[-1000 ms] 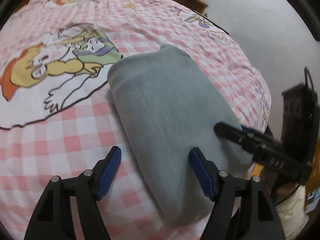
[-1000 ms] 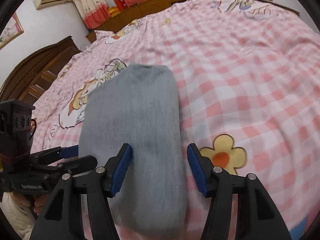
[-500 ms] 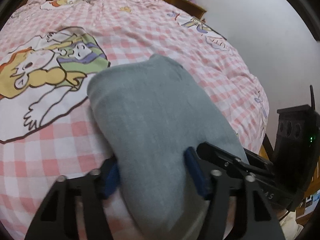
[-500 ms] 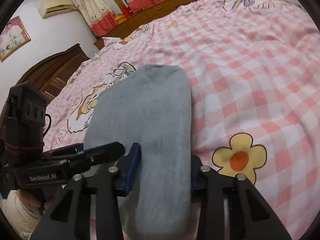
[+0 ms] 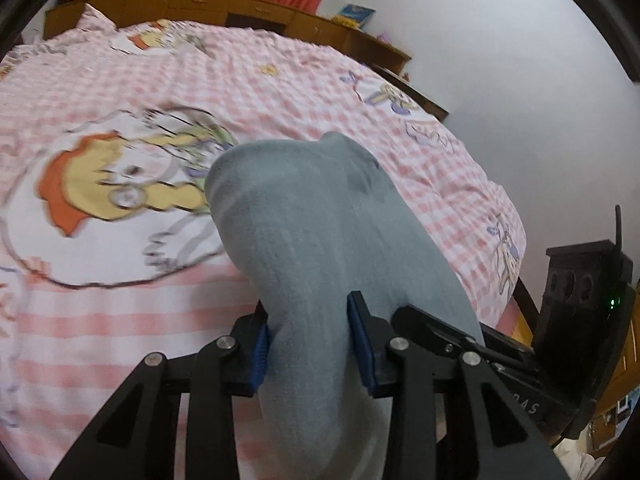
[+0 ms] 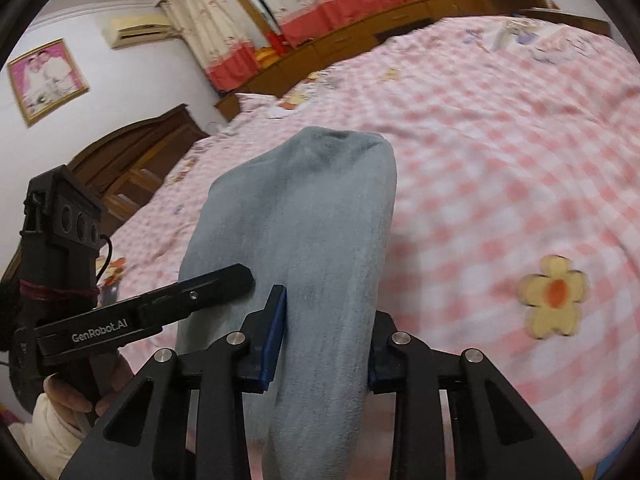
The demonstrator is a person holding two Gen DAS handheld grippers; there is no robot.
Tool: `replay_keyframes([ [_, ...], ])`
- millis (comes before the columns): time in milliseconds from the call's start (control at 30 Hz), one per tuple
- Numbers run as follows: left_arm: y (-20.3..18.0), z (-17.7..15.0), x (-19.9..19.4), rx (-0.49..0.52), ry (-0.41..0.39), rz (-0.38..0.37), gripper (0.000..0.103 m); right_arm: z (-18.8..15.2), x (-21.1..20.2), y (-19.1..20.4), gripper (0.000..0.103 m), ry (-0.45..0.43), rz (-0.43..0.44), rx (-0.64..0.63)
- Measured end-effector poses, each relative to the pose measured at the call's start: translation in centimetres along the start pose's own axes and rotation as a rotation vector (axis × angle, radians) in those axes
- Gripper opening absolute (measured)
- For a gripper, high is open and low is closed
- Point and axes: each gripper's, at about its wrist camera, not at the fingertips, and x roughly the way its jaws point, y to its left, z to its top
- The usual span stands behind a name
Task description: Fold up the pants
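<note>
The grey folded pants (image 5: 320, 232) lie lengthwise on the pink checked bed sheet (image 5: 120, 320), and their near end is raised off it. My left gripper (image 5: 309, 316) has its blue pads pressed on the near end's left part; its jaws are still closing. In the right wrist view the pants (image 6: 312, 208) run away from me, with my right gripper (image 6: 326, 332) shut on their near right part. One black finger (image 6: 208, 288) of the left gripper shows beside it, and a hand (image 6: 76, 392) holds that tool. The pants' underside is hidden.
A large cartoon print (image 5: 120, 200) lies left of the pants and a flower print (image 6: 554, 296) to their right. Wooden cabinets (image 5: 240, 12) and red-hemmed curtains (image 6: 320, 20) line the far side. The bed's right edge (image 5: 516, 280) drops toward a white wall.
Both grippers went from open around the pants' near end to closed on it. They then rose with it, so that end now hangs above the sheet.
</note>
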Motion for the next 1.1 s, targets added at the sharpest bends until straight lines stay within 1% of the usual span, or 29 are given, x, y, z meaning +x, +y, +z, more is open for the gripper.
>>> replay_keyframes([
  [100, 2.0, 0.2, -2.9, -0.007, -0.037, 0.043, 0.037, 0.2, 1.4, 2.9, 0.033, 0.007, 0.039, -0.036],
  [133, 2.9, 0.3, -4.1, -0.012, -0.053, 0.068, 0.037, 0.3, 2.2, 4.1, 0.033, 0.012, 0.05, -0.051],
  [300, 7.4, 1.1, -7.5, -0.031, -0.098, 0.143, 0.037, 1.2, 5.9, 8.2, 0.033, 0.031, 0.093, -0.07],
  [433, 11.4, 2.1, -8.8, -0.037, -0.125, 0.159, 0.038, 2.3, 9.2, 10.7, 0.033, 0.047, 0.105, -0.077],
  [500, 13.4, 2.7, -9.1, -0.022, -0.136, 0.171, 0.038, 2.7, 11.3, 12.0, 0.033, 0.061, 0.097, -0.086],
  [567, 14.8, 3.1, -9.0, -0.017, -0.135, 0.174, 0.038, 2.7, 12.4, 12.7, 0.033, 0.066, 0.09, -0.088],
  [667, 17.2, 3.7, -8.1, -0.017, -0.131, 0.174, 0.038, 2.4, 14.8, 12.8, 0.033, 0.093, 0.063, -0.066],
  [733, 18.9, 3.5, -6.6, -0.014, -0.106, 0.189, 0.038, 2.0, 17.0, 12.5, 0.034, 0.142, 0.03, -0.048],
  [800, 20.0, 3.1, -5.1, -0.03, -0.069, 0.198, 0.039, 1.2, 18.4, 12.1, 0.036, 0.164, -0.003, -0.06],
  [867, 21.2, 2.4, -3.6, -0.047, -0.046, 0.22, 0.046, 0.6, 18.9, 11.6, 0.038, 0.147, 0.002, -0.092],
  [900, 21.7, 2.0, -3.1, -0.055, -0.053, 0.239, 0.053, 0.4, 18.9, 11.3, 0.039, 0.139, 0.016, -0.105],
  [933, 21.9, 1.8, -2.9, -0.057, -0.063, 0.253, 0.067, 0.3, 19.0, 10.9, 0.04, 0.139, 0.034, -0.099],
  [967, 22.2, 1.4, -2.8, -0.063, -0.079, 0.283, 0.073, 0.2, 19.0, 10.4, 0.04, 0.145, 0.055, -0.078],
  [1000, 22.4, 1.2, -2.7, -0.072, -0.09, 0.292, 0.076, 0.3, 18.8, 10.2, 0.04, 0.15, 0.069, -0.059],
  [1067, 22.7, 0.8, -3.0, -0.104, -0.101, 0.278, 0.076, 0.4, 18.0, 9.9, 0.04, 0.156, 0.083, -0.045],
  [1100, 22.6, 0.7, -3.5, -0.122, -0.102, 0.285, 0.076, 0.3, 17.4, 10.1, 0.04, 0.149, 0.087, -0.056],
])
